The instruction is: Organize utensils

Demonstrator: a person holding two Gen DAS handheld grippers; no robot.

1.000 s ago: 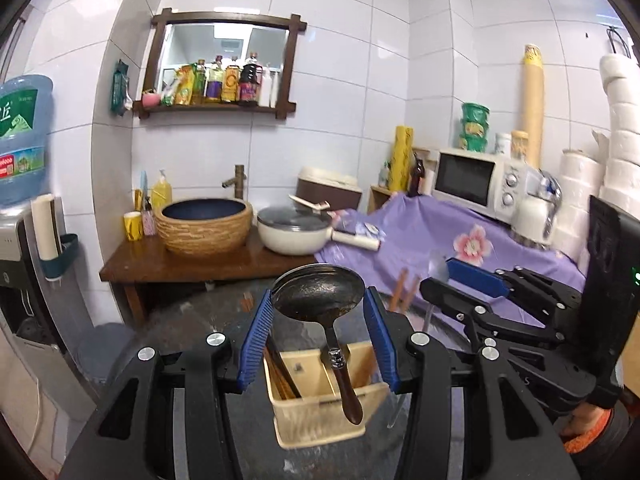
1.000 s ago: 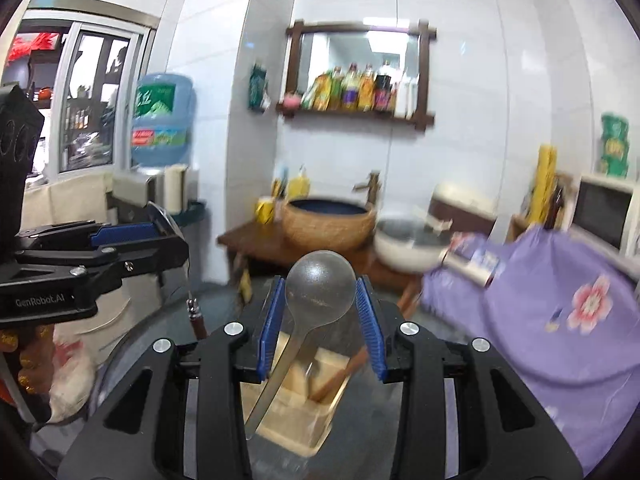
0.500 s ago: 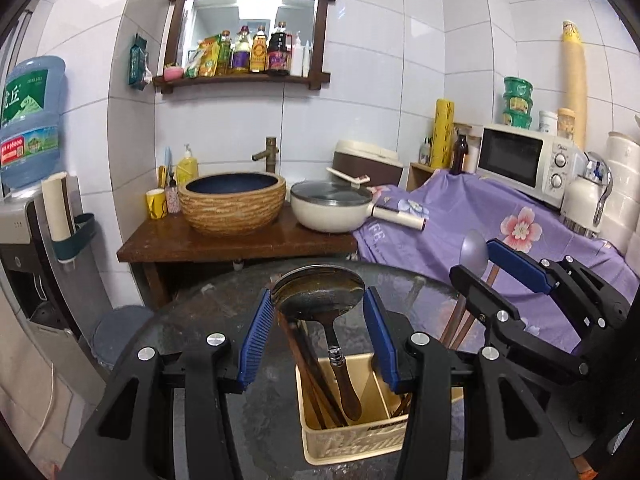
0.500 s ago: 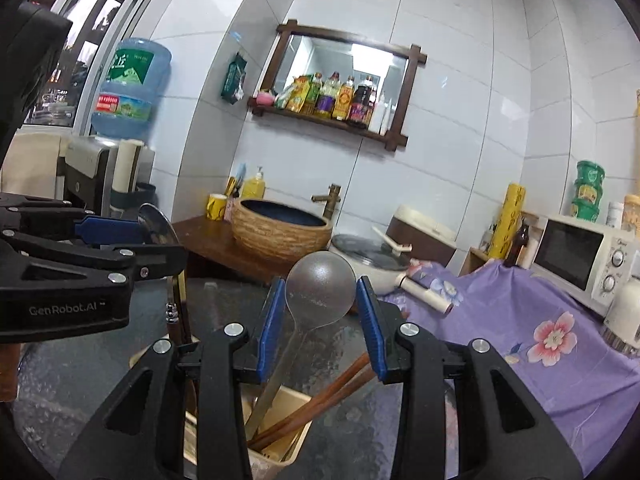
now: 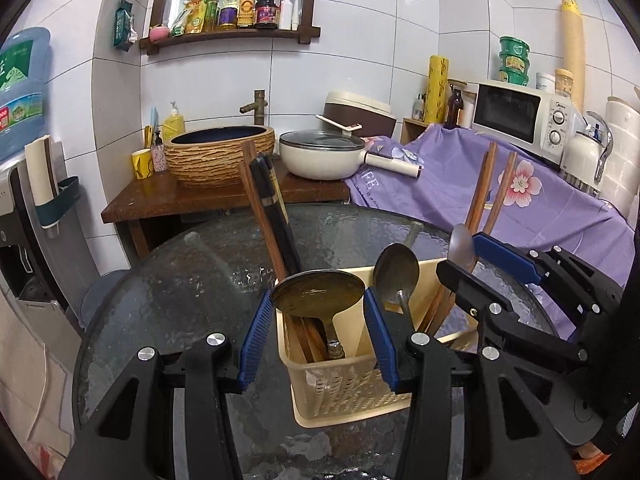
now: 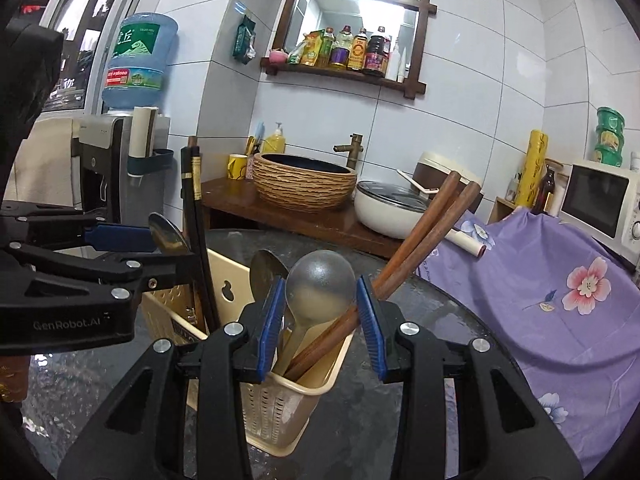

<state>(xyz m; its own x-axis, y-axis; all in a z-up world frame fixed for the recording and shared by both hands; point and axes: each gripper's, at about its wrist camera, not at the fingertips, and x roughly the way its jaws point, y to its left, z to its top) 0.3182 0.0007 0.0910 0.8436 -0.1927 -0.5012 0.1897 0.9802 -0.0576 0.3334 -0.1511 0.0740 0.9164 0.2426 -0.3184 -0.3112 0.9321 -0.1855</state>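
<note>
In the left wrist view my left gripper (image 5: 316, 300) is shut on the bowl of a dark metal ladle (image 5: 318, 292). Its handle hangs down into a beige perforated utensil caddy (image 5: 344, 388) on the round glass table (image 5: 172, 288). My right gripper (image 6: 320, 292) is shut on the bowl of a pale grey spoon (image 6: 320, 280), whose cream handle reaches into the same caddy (image 6: 280, 400). Dark chopsticks (image 5: 272, 208), brown chopsticks (image 6: 428, 224) and a metal spoon (image 5: 396, 276) stand in the caddy. Each gripper shows in the other's view, the right gripper (image 5: 466, 252) and the left gripper (image 6: 160, 246).
Behind the table a wooden stand carries a woven basin (image 5: 220, 152) and a lidded white pan (image 5: 324, 156). A purple flowered cloth (image 5: 500, 200) covers the counter at right, with a microwave (image 5: 520, 116) on it. A water dispenser (image 6: 116, 160) stands at left.
Both grippers have sunk toward the caddy with their spoons still held. The handles, which hung above the caddy, now reach inside it. The caddy looks nearer and larger.
</note>
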